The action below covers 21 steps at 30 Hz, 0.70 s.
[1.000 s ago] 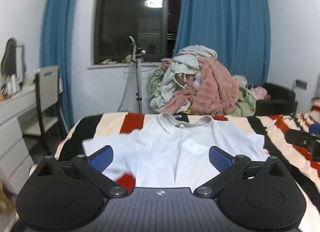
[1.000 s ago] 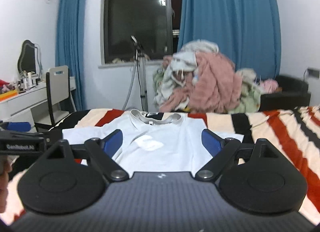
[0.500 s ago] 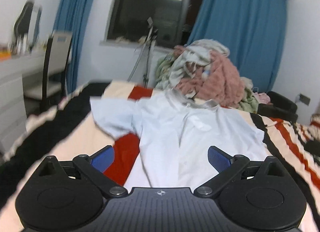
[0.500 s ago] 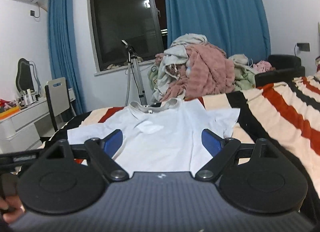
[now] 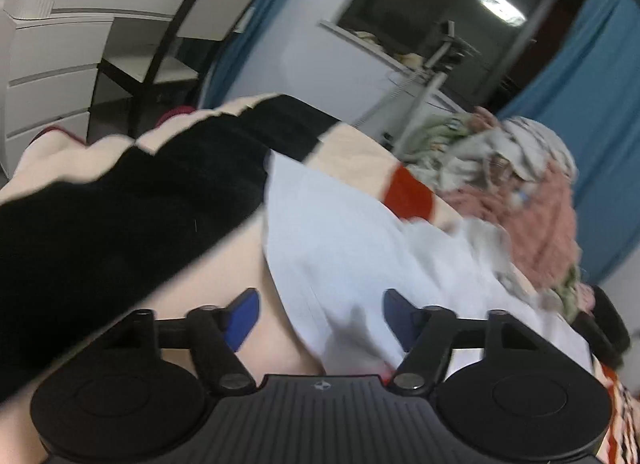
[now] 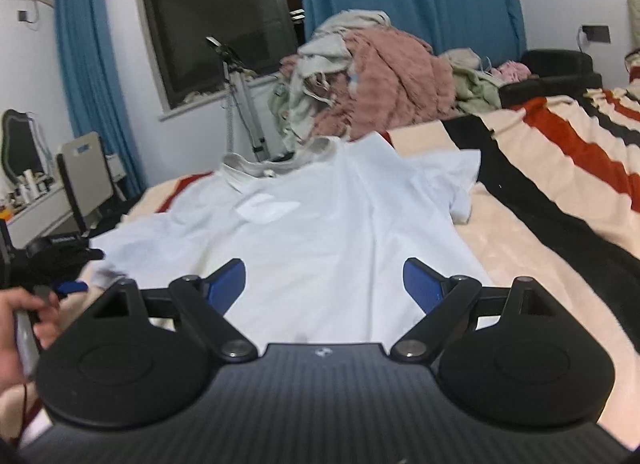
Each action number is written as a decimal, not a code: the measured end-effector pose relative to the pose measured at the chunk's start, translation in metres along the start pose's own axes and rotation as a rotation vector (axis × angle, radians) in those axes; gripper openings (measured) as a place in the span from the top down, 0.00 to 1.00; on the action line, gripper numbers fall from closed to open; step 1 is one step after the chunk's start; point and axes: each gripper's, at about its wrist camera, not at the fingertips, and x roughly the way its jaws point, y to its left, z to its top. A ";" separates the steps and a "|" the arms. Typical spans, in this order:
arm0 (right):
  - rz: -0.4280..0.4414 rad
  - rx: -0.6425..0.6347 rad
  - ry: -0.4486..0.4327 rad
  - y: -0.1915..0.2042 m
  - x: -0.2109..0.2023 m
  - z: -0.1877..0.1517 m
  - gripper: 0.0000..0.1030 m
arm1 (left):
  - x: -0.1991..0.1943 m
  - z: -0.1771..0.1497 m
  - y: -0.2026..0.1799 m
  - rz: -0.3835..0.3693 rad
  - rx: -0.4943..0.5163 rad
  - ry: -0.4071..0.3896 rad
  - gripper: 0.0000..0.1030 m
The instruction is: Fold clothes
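While the white shirt is lying flat, collar away, on the striped blanket, both grippers are hovering low over it with fingers spread, gripping nothing. Left gripper is tilting over the shirt's left sleeve edge; right gripper is sitting over the hem. Clothes pile is sitting beyond the collar.
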 end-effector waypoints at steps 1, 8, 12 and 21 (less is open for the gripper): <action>-0.008 0.013 0.004 -0.002 0.006 0.000 0.15 | 0.011 0.007 0.001 0.007 -0.010 0.005 0.38; -0.055 0.027 0.028 -0.002 0.042 -0.005 0.15 | 0.079 0.053 -0.012 0.033 0.080 0.054 0.78; -0.076 -0.001 0.040 0.003 0.054 -0.007 0.15 | 0.107 0.098 -0.033 0.079 0.174 0.091 0.97; -0.080 -0.086 0.020 0.008 0.066 -0.011 0.16 | 0.143 0.168 -0.075 0.372 0.432 -0.143 0.95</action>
